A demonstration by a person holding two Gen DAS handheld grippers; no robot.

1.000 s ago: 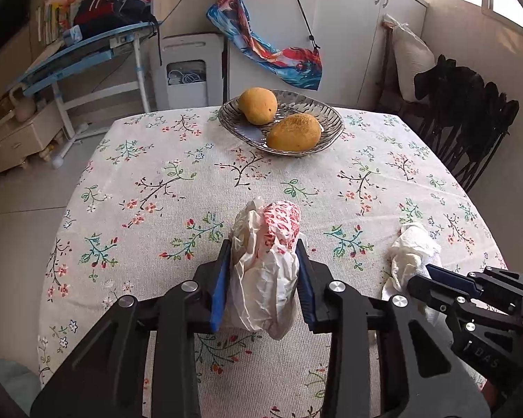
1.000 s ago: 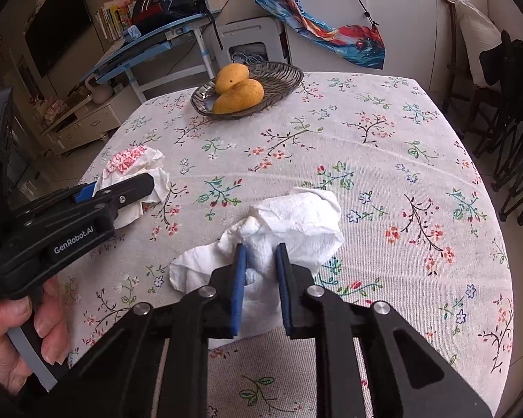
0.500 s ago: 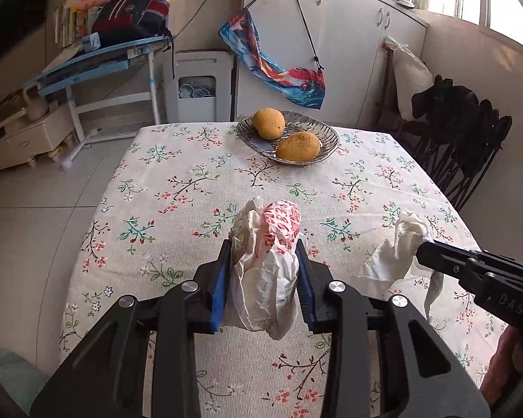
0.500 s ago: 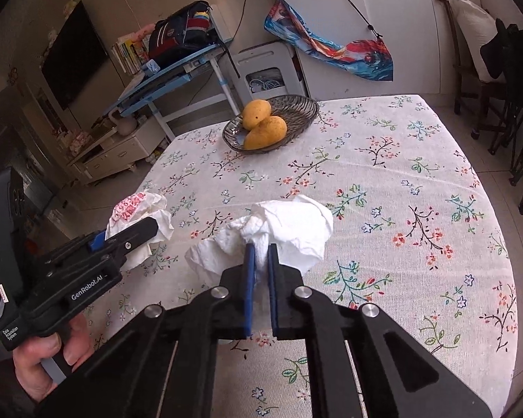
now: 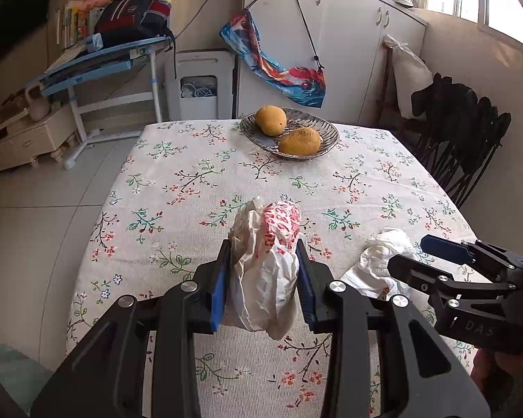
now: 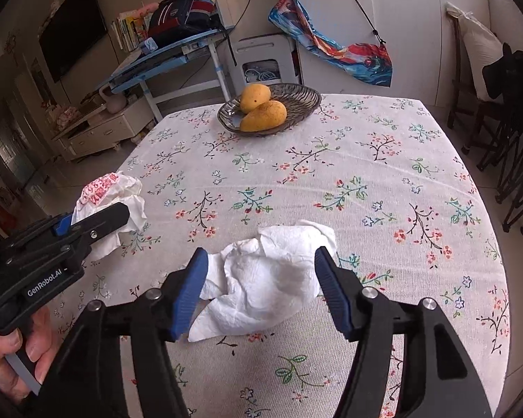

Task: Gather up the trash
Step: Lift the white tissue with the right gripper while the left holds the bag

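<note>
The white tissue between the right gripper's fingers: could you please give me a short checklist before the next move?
1. Left gripper clamped on the crumpled wrapper: ok.
2. White tissue lies between the right gripper fingers: ok.
3. Right pads pressing the tissue: not ok, the jaws are opening.
4. Tissue resting on the tablecloth: ok.
5. Bowl of mangoes well clear of both grippers: ok.
6. Trash bin to drop into: cannot tell, none in view.

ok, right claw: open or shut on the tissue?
Open and opening: the right claw has blue pads wide apart, and the white tissue lies loose between them on the tablecloth.
</note>
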